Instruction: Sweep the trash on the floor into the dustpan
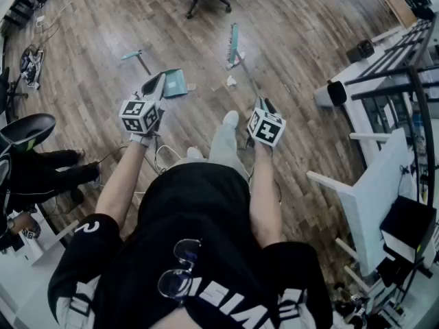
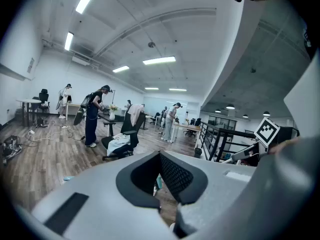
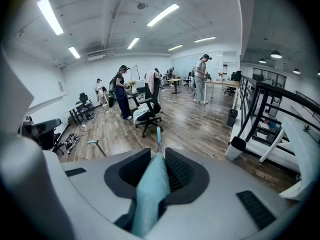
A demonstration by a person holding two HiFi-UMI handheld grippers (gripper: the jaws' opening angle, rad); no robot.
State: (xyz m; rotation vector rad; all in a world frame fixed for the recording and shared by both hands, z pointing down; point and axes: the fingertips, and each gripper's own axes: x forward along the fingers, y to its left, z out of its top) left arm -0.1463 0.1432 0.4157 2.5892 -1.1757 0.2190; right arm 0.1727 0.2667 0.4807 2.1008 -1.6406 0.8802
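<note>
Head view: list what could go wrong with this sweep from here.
1. The small white crumpled trash lies right of the teal plastic dustpan in the left tool. The pan looks raised, so a sweep might push the trash under or past it.
2. The right tool grips the teal broom far from its brush head, so the handle may twist in the grip.

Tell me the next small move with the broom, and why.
Probably drag the broom head back and left toward the dustpan: the white trash lies just on its near side, right of the dustpan, and the right gripper is shut on the broom handle.
</note>
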